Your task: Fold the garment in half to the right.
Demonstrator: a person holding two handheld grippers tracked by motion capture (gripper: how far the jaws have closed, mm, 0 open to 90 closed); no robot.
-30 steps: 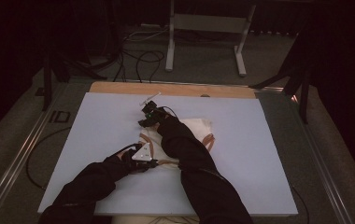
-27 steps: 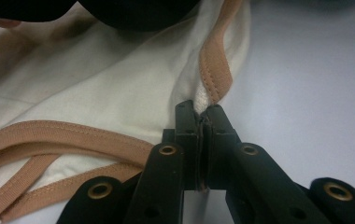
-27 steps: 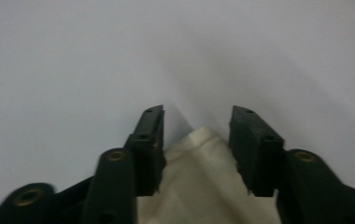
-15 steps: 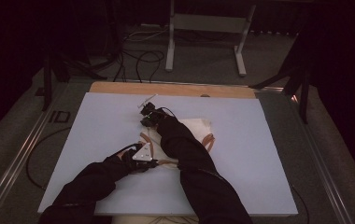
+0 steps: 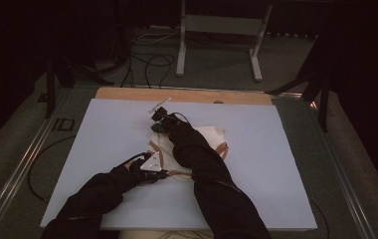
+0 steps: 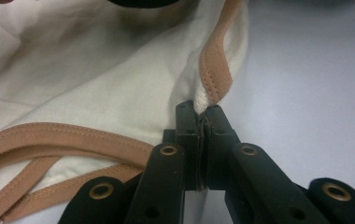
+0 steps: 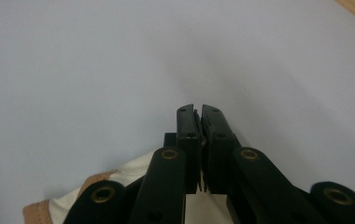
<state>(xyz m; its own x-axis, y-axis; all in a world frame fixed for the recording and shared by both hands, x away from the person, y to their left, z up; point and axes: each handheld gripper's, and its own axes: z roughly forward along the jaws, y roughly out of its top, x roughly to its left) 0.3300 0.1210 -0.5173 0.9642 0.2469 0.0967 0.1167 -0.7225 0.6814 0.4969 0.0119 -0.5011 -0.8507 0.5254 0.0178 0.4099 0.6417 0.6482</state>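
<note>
Both claws closed: left claw [image 6: 202,112] pinches cream cloth [image 6: 96,88].

right tool [image 7: 200,112] | jaws just closed | no cloth visibly between

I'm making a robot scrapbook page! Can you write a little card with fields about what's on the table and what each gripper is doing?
Thing: white cloth bag with tan straps
Surface: pale blue table sheet
Left gripper: shut on the bag's edge beside a strap
Right gripper: jaws just closed, at the bag's far corner; whether it pinches cloth is unclear
Bag: lying crumpled under the person's right forearm
</note>
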